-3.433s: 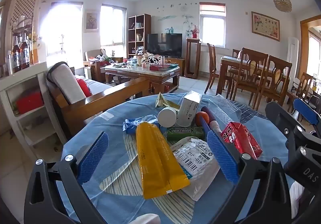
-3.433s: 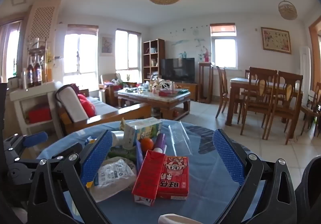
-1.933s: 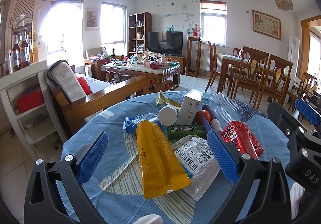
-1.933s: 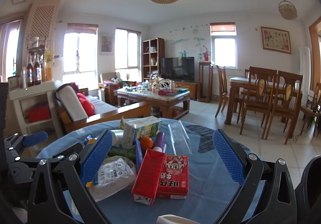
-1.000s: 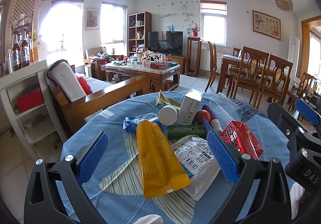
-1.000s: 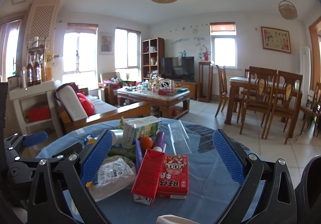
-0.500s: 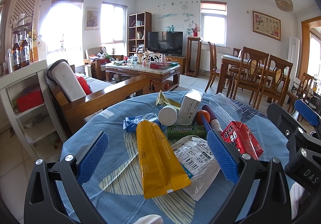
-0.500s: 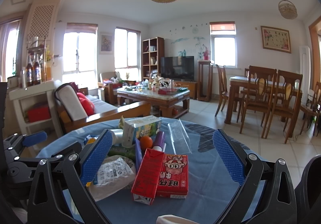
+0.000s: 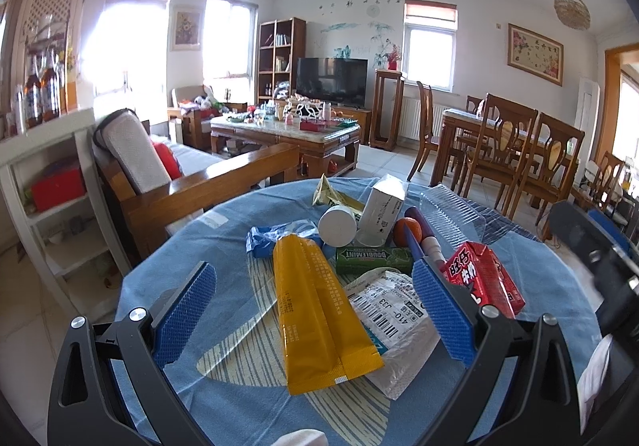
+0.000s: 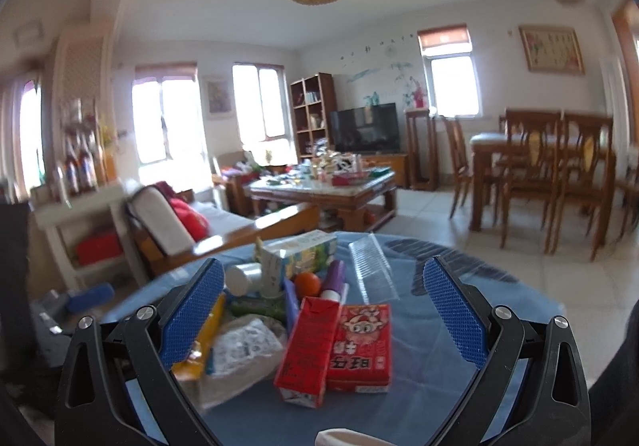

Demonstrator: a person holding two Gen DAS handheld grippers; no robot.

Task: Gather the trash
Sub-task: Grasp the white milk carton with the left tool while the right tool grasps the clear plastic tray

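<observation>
While both grippers hang wide open and empty above the desk (image 9: 167,286), the trash waits in one heap.

Left gripper (image 9: 315,310) frames the yellow packet (image 9: 319,310), so closing across its narrow width looks the surest first grab; right gripper (image 10: 323,318) frames the red carton (image 10: 307,346), which leans on a flat red box (image 10: 361,346), best pinched by its long sides.
</observation>
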